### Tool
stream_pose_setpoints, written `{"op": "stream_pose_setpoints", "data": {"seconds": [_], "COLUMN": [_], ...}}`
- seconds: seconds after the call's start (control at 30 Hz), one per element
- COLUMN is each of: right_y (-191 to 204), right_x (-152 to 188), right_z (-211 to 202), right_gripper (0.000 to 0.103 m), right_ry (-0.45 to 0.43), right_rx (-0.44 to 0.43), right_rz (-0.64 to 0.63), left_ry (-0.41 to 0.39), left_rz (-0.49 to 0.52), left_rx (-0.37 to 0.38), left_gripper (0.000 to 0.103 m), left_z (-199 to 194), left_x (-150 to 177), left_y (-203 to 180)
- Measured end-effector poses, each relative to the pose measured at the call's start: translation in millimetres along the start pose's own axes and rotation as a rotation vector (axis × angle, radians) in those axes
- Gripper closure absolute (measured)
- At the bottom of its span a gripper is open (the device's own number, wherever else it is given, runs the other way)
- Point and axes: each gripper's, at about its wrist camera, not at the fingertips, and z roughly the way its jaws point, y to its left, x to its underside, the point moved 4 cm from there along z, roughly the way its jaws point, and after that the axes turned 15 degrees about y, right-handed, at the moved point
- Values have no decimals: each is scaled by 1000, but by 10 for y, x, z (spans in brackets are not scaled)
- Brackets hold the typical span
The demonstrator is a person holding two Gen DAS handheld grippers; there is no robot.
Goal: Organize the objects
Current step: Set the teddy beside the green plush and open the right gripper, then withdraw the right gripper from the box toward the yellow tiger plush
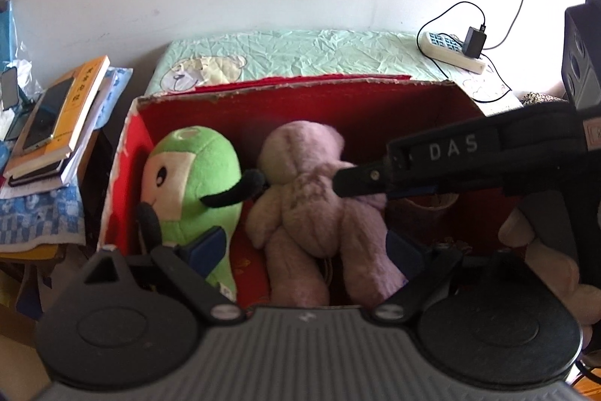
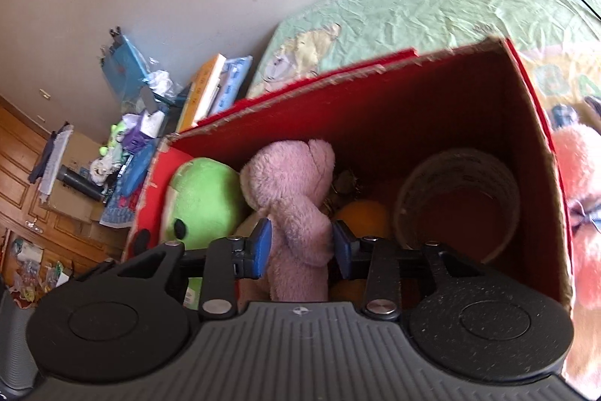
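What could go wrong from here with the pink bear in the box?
The right gripper brackets only the pink bear's thin middle, so it may slip or sag if lifted. The bear presses against the green plush, which could get dragged along. The left gripper sits open near the bear's legs, so the two grippers could collide.

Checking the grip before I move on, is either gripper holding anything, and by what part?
The right gripper straddles the pink plush bear at its lower body; contact cannot be told. The left gripper holds nothing.
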Motion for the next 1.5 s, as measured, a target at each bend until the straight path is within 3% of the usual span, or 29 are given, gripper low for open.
{"op": "stream_pose_setpoints", "data": {"seconds": [0.1,0.27,0.47,0.53,0.73,1.1,1.5], "right_y": [19,174,113,96,81,40,-27], "right_x": [9,-27,-13,-3,40,134,286], "right_z": [72,157,87,42,-67,-218,-535], "right_gripper": [76,77,72,65,55,56,60], "right_ry": [10,10,4,-4,-32,-73,-113], "right_rx": [-9,21,36,32,65,70,150], "right_rz": [0,-76,-59,-47,-48,-61,-110], "left_ry": [-1,2,7,10,21,26,44], "left_rz": [-1,-3,-2,-3,-13,-24,-40], "left_rx": [-8,-31,-55,-57,-68,-109,-172], "left_gripper": [11,11,10,10,10,9,9], "left_z": [-14,-18,-8,-5,1,-55,-99], "left_x": [15,42,46,49,40,53,54], "left_y": [-17,-23,-46,-52,-51,-86,-368]}}
